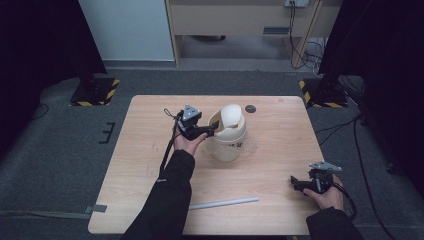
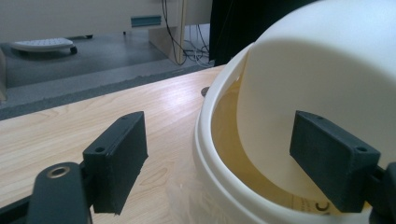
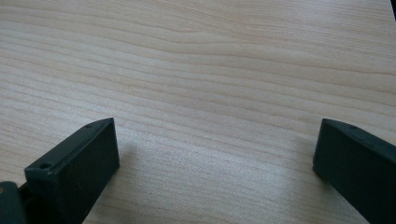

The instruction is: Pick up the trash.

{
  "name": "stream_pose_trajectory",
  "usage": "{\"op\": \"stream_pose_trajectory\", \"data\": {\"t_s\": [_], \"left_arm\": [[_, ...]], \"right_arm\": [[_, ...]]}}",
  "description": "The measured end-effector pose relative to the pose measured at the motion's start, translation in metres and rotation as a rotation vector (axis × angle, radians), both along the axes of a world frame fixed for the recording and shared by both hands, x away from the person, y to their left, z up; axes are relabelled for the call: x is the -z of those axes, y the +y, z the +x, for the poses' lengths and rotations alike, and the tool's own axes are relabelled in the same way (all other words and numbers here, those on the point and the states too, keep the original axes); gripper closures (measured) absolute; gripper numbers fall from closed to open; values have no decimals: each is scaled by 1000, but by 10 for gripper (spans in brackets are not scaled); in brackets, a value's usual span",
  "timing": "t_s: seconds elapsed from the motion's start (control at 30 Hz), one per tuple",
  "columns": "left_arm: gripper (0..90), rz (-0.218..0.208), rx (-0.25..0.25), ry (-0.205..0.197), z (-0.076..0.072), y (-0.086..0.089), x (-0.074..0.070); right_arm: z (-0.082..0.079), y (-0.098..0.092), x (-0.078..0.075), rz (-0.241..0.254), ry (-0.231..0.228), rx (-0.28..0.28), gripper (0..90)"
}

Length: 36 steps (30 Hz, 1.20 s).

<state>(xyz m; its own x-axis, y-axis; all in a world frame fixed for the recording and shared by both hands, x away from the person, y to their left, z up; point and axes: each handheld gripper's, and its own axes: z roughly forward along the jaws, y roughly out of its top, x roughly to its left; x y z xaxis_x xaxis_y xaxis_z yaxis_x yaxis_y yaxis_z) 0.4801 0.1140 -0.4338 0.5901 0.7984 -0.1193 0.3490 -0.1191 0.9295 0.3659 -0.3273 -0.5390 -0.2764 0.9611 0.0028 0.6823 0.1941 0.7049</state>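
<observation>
Jaws of the left gripper (image 1: 212, 131) straddle, unclenched, the smooth cream plastic bin's (image 1: 229, 142) rounded rim at frame centre. Right gripper (image 1: 296, 183), lower right, gapes over grained wooden table (image 1: 280, 145).

text: dark printed marks on the side of the white bucket (image 1: 227, 146), too small to read in the high view | left gripper view: part of a dark mark low on the bucket's inner wall (image 2: 322, 206), perhaps a "C", not legible | desk (image 1: 150, 150): no lettering | elsewhere: nothing readable
</observation>
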Motion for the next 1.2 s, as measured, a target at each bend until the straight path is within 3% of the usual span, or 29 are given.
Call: {"op": "stream_pose_trajectory", "data": {"t_s": [0.2,0.27,0.37,0.4,0.5,0.53,0.67,0.8,0.87,0.9,1.0,1.03,1.1,1.2], "left_arm": [[197,5,23,-24,-25,22,-9],[206,24,44,-35,-44,35,-12],[218,36,62,-33,-57,43,-13],[225,38,78,-29,-69,49,-13],[241,42,113,-6,-94,60,-5],[243,42,113,-6,-94,60,-5],[258,65,159,51,-125,69,16],[261,64,179,84,-139,70,28],[270,88,207,123,-153,69,42],[276,88,207,123,-153,69,42],[291,153,256,158,-164,61,55],[299,153,256,158,-164,61,55],[306,200,298,174,-167,54,61],[316,234,352,206,-170,46,68]], "right_arm": [[0,0,0,0,-1,0,5],[0,0,0,1,1,2,6],[0,0,0,2,0,3,6],[0,0,0,2,-1,1,6],[0,0,0,0,-1,-1,6],[0,0,0,0,-1,-1,6],[-1,0,0,0,-1,-2,7],[-1,0,0,1,-2,-1,8],[-1,0,0,1,-1,-3,8],[-1,0,0,1,-1,-3,8],[-1,0,0,2,-2,-2,10],[-1,0,0,2,-2,-2,10],[-1,0,0,5,-1,-4,12],[-1,0,0,5,0,-5,12]]}}
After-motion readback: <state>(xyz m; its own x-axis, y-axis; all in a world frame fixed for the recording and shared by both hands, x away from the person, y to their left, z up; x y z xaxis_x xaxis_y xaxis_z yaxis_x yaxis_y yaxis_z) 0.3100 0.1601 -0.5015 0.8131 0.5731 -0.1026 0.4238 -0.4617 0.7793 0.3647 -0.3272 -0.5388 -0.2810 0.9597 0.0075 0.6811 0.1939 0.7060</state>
